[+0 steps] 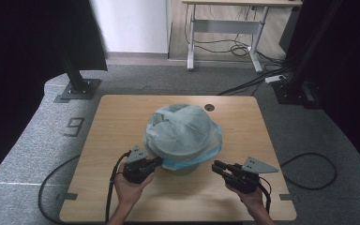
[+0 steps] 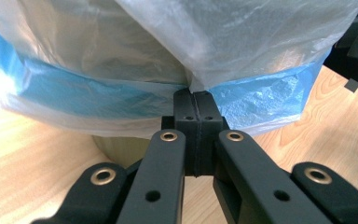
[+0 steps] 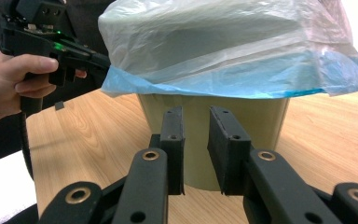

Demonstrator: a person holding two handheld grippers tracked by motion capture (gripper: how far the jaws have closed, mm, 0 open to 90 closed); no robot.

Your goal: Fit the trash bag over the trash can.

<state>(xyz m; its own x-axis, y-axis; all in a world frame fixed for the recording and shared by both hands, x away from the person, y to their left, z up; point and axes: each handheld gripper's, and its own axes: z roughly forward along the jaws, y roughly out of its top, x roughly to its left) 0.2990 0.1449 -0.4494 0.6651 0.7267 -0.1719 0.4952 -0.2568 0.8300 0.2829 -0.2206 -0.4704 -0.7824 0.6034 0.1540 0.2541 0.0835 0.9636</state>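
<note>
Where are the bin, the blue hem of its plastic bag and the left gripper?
bin (image 3: 214, 135), right gripper view, on its bare beige wall below the bag.
blue hem (image 2: 102, 95), left gripper view, on the blue band left of the jaws.
left gripper (image 2: 196, 100), left gripper view, at its shut tips pinching the bag.

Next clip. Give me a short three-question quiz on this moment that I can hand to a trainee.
1. True or false: the left gripper is shut on the bag at its blue hem.
2. What does the bag cover? A) a flat tray B) a bin C) a folded towel
3. In the right gripper view, is anything between the jaws of the right gripper?

Key
1. True: the jaws meet with the plastic pinched at their tips.
2. B: a pale green bin standing on the table, with the bag draped over its top.
3. No: the jaws stand apart, short of the bin.
</note>
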